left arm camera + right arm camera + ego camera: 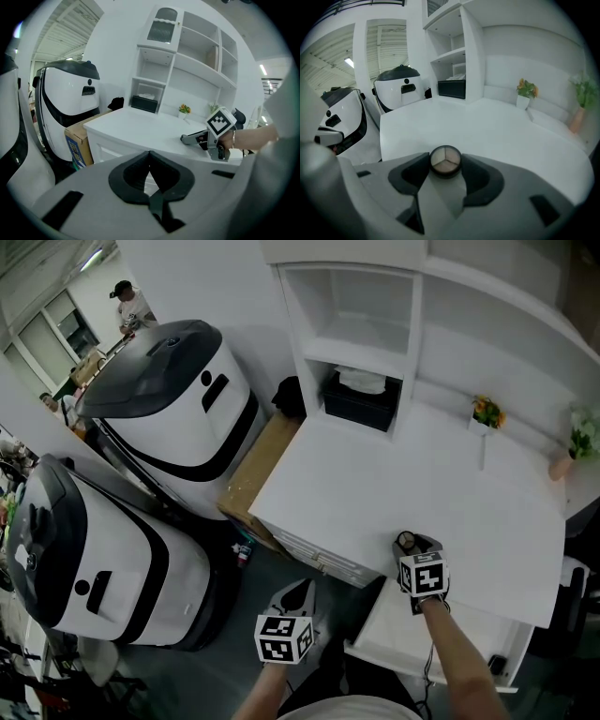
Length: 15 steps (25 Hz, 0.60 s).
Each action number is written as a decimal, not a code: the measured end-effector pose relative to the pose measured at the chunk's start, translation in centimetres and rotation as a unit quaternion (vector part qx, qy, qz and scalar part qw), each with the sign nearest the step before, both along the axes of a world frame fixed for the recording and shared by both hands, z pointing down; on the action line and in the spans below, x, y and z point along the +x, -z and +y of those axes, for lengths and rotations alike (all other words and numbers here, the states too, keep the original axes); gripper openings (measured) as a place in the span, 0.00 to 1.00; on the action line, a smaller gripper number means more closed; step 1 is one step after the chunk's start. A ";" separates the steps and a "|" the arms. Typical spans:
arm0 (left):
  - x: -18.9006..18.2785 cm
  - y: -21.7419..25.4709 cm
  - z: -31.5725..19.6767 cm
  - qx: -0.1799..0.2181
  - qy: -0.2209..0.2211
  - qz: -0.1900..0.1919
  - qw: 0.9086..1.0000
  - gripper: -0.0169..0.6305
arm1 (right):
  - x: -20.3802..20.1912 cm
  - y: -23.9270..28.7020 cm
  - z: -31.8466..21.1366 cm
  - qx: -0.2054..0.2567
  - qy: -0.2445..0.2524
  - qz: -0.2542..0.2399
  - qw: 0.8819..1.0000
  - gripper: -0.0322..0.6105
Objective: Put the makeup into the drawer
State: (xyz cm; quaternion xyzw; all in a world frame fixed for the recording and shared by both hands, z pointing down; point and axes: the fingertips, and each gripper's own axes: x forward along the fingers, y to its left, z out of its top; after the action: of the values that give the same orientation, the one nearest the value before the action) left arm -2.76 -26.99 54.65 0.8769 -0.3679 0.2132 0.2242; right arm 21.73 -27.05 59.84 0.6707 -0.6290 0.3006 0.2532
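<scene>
A small round makeup compact [446,161] with three beige shades lies on the white desk [375,493] near its front edge. My right gripper [446,165] has one black pad on each side of the compact, and both pads touch its rim. In the head view the right gripper [410,540] rests on the desk just above the pulled-out white drawer [394,643]. My left gripper [298,589] hangs below the desk edge, left of the drawer. Its jaws [149,153] meet at the tips with nothing between them. The compact itself is hidden in the head view.
A black tissue box [361,397] fills the lower shelf cubby. A small flower pot [485,413] and a plant in a pink vase [577,442] stand at the desk's back. A cardboard box [258,474] and two large white-and-black machines [178,399] [94,559] stand to the left.
</scene>
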 end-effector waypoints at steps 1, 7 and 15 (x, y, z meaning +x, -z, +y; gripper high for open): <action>-0.1 0.0 0.1 0.000 0.000 0.000 1.000 0.03 | 0.0 0.0 0.0 0.001 0.000 0.002 1.000 0.39; -0.6 0.2 0.3 -0.001 -0.002 0.005 1.000 0.03 | -0.5 0.3 0.4 0.005 0.003 0.005 1.000 0.39; -0.8 0.5 0.5 0.002 -0.013 0.012 1.000 0.03 | -1.2 1.7 1.8 0.018 -0.004 0.006 1.000 0.39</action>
State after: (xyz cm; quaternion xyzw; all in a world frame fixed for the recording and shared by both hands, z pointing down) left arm -3.59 -26.50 54.19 0.8843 -0.3544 0.2052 0.2241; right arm 20.56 -25.24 58.10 0.6797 -0.6300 0.2861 0.2435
